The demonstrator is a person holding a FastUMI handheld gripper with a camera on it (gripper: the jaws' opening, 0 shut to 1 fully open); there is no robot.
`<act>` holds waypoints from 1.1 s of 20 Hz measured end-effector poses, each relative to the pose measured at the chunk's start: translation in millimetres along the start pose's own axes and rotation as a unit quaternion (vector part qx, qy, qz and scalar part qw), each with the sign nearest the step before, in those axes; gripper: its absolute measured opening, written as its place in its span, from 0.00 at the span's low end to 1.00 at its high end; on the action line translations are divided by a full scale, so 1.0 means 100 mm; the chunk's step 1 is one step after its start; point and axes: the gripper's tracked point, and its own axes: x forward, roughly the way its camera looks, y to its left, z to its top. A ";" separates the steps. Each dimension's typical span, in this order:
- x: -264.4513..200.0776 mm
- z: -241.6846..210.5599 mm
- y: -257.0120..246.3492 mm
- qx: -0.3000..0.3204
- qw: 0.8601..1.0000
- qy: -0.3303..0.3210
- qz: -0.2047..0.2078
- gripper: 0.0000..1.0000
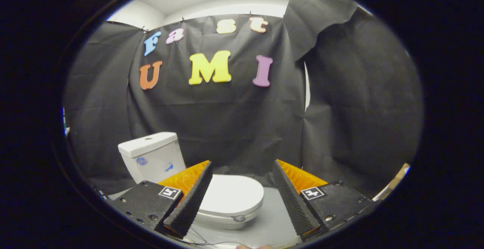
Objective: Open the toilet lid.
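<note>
Gripper view: gripper [242,194] spread wide, empty (likely readied for the rim), toilet lid [234,194] down between fingers.

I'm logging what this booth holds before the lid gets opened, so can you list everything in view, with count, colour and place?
toilet lid: one, white, closed flat on the bowl, between and just beyond the fingers.
toilet bowl: one, white, under the lid, with a small round fitting on its front.
toilet tank: one, white with small blue marks on its side, behind the lid, against the booth wall.
booth wall: black cloth, hanging behind and beside the toilet.
floor: pale grey, under and beside the toilet.
thin cable: one, dark, on the floor near the fingers.
gripper: one, black bodies with square markers, orange fingers with black ribbed pads, spread open above the lid, touching nothing.
</note>
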 end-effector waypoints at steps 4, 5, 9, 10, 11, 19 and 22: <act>0.24 -0.51 0.08 0.013 0.998 0.061 0.016 1.00; 0.29 -0.64 0.10 0.023 0.997 0.074 0.020 1.00; 0.51 -1.21 0.13 0.069 0.988 0.138 0.031 1.00; 0.56 -1.38 0.12 0.082 0.983 0.159 0.031 1.00; 0.61 -1.54 0.13 0.097 0.978 0.179 0.033 1.00; 0.97 -2.57 0.03 0.260 0.920 0.290 0.030 0.95; 1.11 -2.70 0.03 0.302 0.905 0.298 0.028 0.95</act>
